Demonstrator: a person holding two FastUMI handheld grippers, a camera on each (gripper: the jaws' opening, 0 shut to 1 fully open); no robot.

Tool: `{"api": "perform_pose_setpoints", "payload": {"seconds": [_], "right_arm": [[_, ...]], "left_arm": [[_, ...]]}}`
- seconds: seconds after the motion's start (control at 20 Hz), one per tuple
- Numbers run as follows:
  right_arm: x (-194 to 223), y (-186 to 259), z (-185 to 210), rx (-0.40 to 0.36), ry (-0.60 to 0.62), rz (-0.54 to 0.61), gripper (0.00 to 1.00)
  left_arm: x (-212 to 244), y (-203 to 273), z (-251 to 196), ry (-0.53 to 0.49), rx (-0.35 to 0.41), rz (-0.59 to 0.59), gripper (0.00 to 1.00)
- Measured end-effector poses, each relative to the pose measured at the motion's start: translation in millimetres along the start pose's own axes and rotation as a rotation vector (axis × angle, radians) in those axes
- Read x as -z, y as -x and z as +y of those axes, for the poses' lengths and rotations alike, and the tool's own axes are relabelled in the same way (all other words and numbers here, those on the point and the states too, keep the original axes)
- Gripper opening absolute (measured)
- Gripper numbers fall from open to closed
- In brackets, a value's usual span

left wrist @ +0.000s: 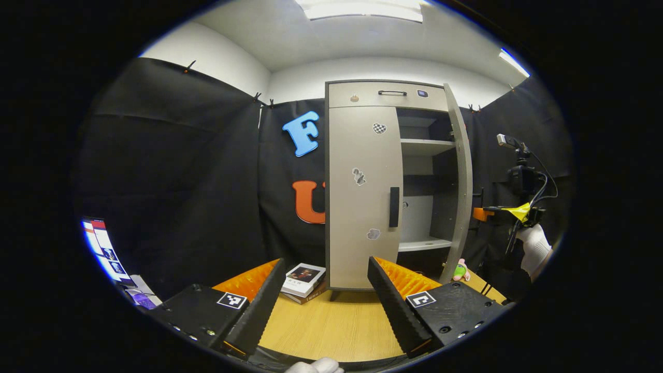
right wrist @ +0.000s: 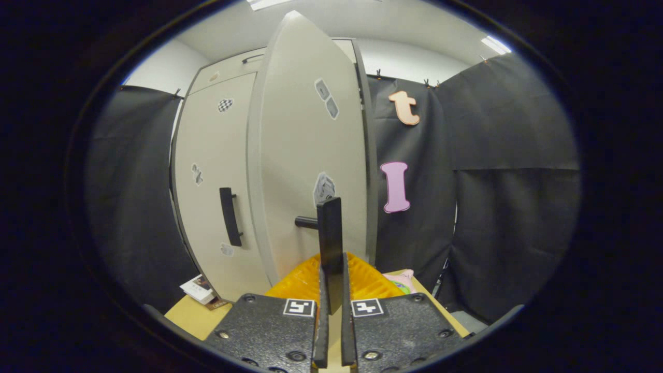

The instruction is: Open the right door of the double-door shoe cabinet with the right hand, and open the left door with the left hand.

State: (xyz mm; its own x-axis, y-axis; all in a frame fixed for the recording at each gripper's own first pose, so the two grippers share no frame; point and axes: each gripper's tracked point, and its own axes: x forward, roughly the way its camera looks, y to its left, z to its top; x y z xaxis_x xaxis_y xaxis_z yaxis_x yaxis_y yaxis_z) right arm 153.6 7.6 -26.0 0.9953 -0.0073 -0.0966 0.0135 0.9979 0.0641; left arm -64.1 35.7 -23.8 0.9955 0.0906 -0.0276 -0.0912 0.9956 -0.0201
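The grey shoe cabinet (left wrist: pixel 362 96) stands at the back of the wooden table. Its left door (left wrist: pixel 362 197) is closed, with a black vertical handle (left wrist: pixel 394 207) near its right edge. The right door (left wrist: pixel 460 181) is swung out, baring the shelves (left wrist: pixel 422 146). My left gripper (left wrist: pixel 326 290) hangs open in front of the left door, well short of it. In the right gripper view, my right gripper (right wrist: pixel 333 269) is shut on the right door's black handle (right wrist: pixel 330 228), and the right door (right wrist: pixel 305 155) stands angled outward. The left door's handle (right wrist: pixel 229 215) is beside it. The right gripper (left wrist: pixel 510 212) and a gloved hand (left wrist: pixel 536 248) are beyond the open door's edge.
A stack of books (left wrist: pixel 303 280) lies on the table (left wrist: pixel 331 326) by the cabinet's left foot. A small plush toy (left wrist: pixel 460 269) sits below the open door. A camera on a stand (left wrist: pixel 520 171) rises at the right. Black cloth walls close in on both sides.
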Motion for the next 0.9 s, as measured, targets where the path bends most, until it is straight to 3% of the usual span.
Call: {"api": "perform_pose_setpoints", "payload": {"seconds": [0.25, 0.3, 0.35, 0.65, 0.75, 0.9], "right_arm": [[-1.0, 5.7, -31.4, -0.024, 0.034, 0.017, 0.06], [-1.4, 6.5, -37.6, -0.029, 0.044, 0.019, 0.05], [-2.1, 7.5, -44.8, -0.03, 0.043, 0.022, 0.05], [-5.6, 10.3, -104.3, 0.005, 0.031, 0.032, 0.04], [-4.2, 12.0, -106.6, -0.041, -0.006, 0.045, 0.04], [-3.6, 12.3, -110.7, -0.048, 0.051, 0.034, 0.04]], "left_arm": [[-5.4, -5.1, -36.7, 0.013, 0.026, -0.01, 0.96], [-5.9, -5.6, -43.7, 0.016, 0.03, -0.011, 1.0], [-6.5, -5.9, -51.6, 0.017, 0.035, -0.012, 0.96], [-8.7, 4.0, -82.0, 0.005, 0.035, -0.013, 0.96], [-8.7, 4.4, -85.8, 0.01, 0.03, -0.008, 0.96], [-11.2, 5.3, -91.9, 0.013, 0.025, -0.007, 0.96]]}}
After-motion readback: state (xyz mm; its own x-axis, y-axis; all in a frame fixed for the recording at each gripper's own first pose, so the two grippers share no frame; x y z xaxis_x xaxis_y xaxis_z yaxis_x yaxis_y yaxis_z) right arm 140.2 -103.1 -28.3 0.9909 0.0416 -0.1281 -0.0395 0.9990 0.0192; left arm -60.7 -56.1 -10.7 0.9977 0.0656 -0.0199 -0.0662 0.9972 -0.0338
